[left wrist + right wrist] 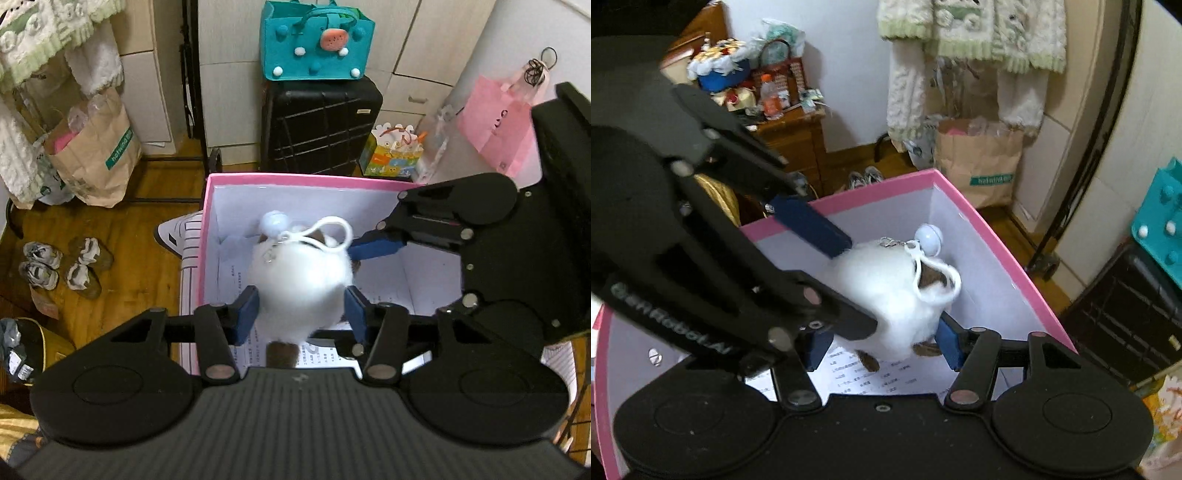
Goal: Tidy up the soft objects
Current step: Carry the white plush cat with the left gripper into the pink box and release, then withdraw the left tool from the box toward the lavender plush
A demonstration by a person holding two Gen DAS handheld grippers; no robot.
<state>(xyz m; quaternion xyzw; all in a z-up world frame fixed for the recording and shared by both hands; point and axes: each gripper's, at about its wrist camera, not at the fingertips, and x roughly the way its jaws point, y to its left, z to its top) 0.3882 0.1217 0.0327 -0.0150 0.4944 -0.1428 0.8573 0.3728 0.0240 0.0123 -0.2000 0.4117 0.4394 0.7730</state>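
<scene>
Two claws lower a fluffy white plush keychain toy (301, 291) into an open pink-rimmed cardboard box (295, 181)

The left claw (301, 308) and right claw (882, 339) each clamp the toy above the box's paper-lined floor; best to sink lower, then part both together

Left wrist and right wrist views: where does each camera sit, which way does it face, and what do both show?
Left wrist: sits on the left gripper, looks down into the pink box; its own jaws flank the white plush toy, and the right gripper reaches in from the right.
Right wrist: sits on the right gripper, looks down into the same box; the left gripper crosses from upper left.
Shared: toy, box, both grippers, brown paper bag.
</scene>
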